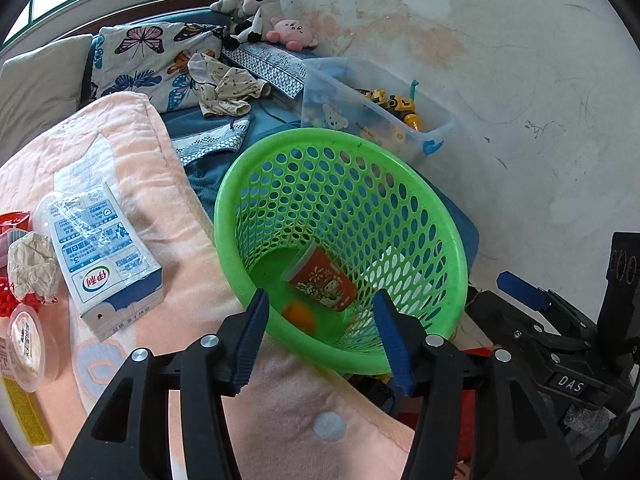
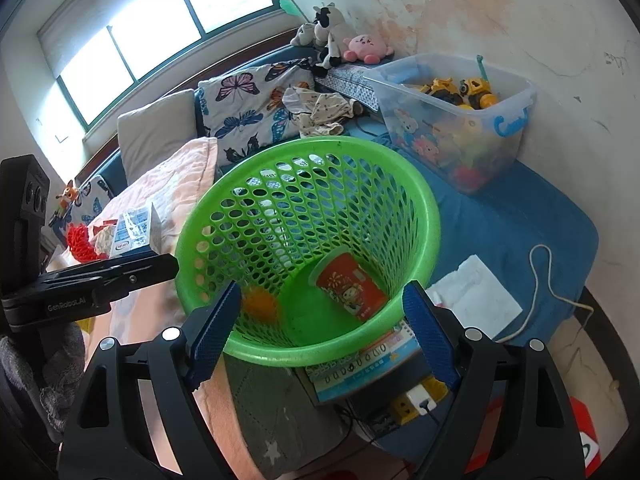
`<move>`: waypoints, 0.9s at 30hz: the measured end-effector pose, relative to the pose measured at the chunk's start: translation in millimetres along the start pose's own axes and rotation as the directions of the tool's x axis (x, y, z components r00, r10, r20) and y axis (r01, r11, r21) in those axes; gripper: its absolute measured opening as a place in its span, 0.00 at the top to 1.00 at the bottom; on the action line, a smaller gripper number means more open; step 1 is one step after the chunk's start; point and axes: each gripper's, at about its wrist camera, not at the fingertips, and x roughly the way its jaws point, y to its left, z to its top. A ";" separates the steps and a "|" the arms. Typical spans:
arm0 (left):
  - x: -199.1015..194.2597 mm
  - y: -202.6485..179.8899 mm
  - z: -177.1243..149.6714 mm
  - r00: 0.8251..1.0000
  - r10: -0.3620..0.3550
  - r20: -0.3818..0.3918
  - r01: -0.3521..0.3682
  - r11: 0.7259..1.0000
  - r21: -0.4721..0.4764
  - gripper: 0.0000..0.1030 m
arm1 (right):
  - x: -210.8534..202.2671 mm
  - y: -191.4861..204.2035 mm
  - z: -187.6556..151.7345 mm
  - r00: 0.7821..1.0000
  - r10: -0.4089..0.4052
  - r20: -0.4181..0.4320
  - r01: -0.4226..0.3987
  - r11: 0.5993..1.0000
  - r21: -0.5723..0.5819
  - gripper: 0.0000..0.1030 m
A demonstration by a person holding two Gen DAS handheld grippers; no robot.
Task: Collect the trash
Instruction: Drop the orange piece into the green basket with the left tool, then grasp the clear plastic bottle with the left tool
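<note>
Both the left gripper (image 1: 320,340) and right gripper (image 2: 324,332) hang spread and empty over the green basket (image 2: 416,200) holding a red cup (image 2: 352,288) at the bed's near edge, with the milk carton (image 1: 104,256) on the pink blanket (image 1: 192,264) and a "GenRobot.AI" label beyond.

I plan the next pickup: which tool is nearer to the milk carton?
Left. The left tool hangs beside the milk carton on the blanket; the right tool is across the green basket from it.

One green basket (image 2: 420,216), one red cup (image 2: 352,286), one milk carton (image 1: 104,256), one toy bin (image 2: 516,92).
</note>
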 end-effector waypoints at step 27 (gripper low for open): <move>-117.2 137.9 -75.2 0.908 0.410 0.085 -0.373 0.884 -0.281 0.49 | -1.0 75.0 1.4 0.996 0.090 -0.012 -0.091 0.987 -0.130 0.16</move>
